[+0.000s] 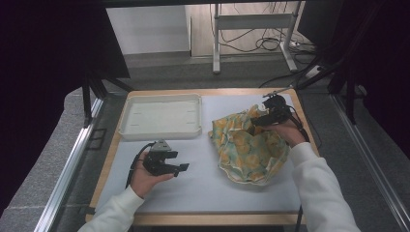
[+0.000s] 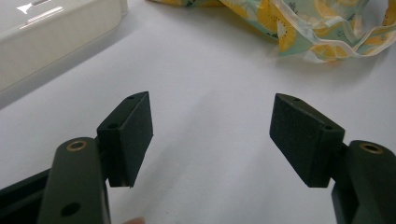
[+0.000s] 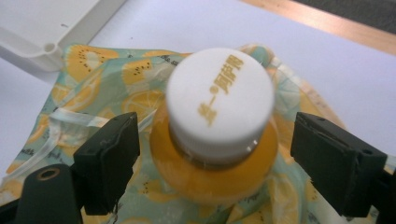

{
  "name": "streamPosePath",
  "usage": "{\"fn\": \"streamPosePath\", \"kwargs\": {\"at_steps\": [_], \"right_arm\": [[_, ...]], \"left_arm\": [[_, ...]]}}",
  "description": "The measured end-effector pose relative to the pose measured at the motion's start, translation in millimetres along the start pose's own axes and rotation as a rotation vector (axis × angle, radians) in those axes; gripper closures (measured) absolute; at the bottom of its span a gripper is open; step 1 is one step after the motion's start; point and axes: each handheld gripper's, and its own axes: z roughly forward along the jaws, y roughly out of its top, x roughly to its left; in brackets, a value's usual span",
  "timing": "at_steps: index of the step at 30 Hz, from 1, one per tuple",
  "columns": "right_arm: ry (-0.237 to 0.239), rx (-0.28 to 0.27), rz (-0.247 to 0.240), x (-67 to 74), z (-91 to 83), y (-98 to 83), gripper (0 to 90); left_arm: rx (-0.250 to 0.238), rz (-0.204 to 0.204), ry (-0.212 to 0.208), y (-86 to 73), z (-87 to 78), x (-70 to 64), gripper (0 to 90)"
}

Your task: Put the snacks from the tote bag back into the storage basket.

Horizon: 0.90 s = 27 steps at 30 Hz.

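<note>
- On the right half of the table, your right tool (image 1: 265, 117) reaches into a crumpled drawstring bag (image 1: 246, 150) printed with orange and lemon slices on pale green.
- Seen along that tool in the right gripper view, an orange juice bottle (image 3: 212, 177) with a white cap (image 3: 220, 100) stands between the jaws. The cap bears gold lettering, slightly blurred.
- Your right tool's jaws stand wide apart, with a gap between each pad and the bottle. Nothing is gripped.
- The bottle sits upright on or inside the bag, with fabric gathered round its base. It probably stands this way so the bag can be drawn up round it, or so it can be lifted out; which of the two cannot be told.
- Your left tool (image 1: 181, 168) hovers over bare table on the left, well apart from the bag. Its jaws are apart with nothing between them, as the left gripper view shows. It looks parked in reserve, ready to steady the fabric.
- A shallow cream plastic tray (image 1: 161, 129) lies at the far left of the table, with nothing in it, near the bag's edge but not touching it.
- The table (image 1: 208, 193) has a pale grey-white mat over a wooden top, whose edge shows all round.
- Beyond it lie grey carpet, a metal stand's legs (image 1: 216, 53) with trailing cables, and dark curtains at both sides.
</note>
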Motion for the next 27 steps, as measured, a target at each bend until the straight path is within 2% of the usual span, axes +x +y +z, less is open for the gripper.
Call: {"fn": "streamPosePath", "kwargs": {"at_steps": [3, 4, 6, 9, 16, 19, 27], "right_arm": [[-0.006, 0.028, -0.008, 1.5, 8.4, 0.1, 20.0], [-0.009, 0.039, -0.014, 2.5, 12.4, -0.3, 24.0], [-0.014, 0.03, -0.015, 3.1, 14.5, -0.8, 29.4], [-0.016, 0.035, -0.006, 2.6, 14.6, 0.3, 29.7], [-0.016, 0.051, -0.024, 3.3, 12.1, 0.5, 30.1], [-0.006, 0.037, -0.017, 3.0, 7.1, 2.0, 30.1], [0.003, -0.005, -0.043, 6.4, -17.2, 8.5, 30.1]], "left_arm": [[-0.006, -0.001, 0.002, -0.4, -0.5, 1.4, 30.6], [-0.005, -0.002, 0.003, -0.4, -0.6, 1.7, 30.7], [-0.007, -0.005, 0.005, -0.5, -1.0, 2.4, 30.8], [-0.014, -0.006, 0.007, -0.4, -2.1, 3.0, 31.0], [-0.017, -0.009, 0.007, -0.1, -3.2, 3.8, 31.3], [-0.016, -0.01, 0.007, -0.2, -3.2, 4.1, 31.2], [-0.013, -0.011, 0.005, -0.3, -2.7, 4.0, 31.5]]}}
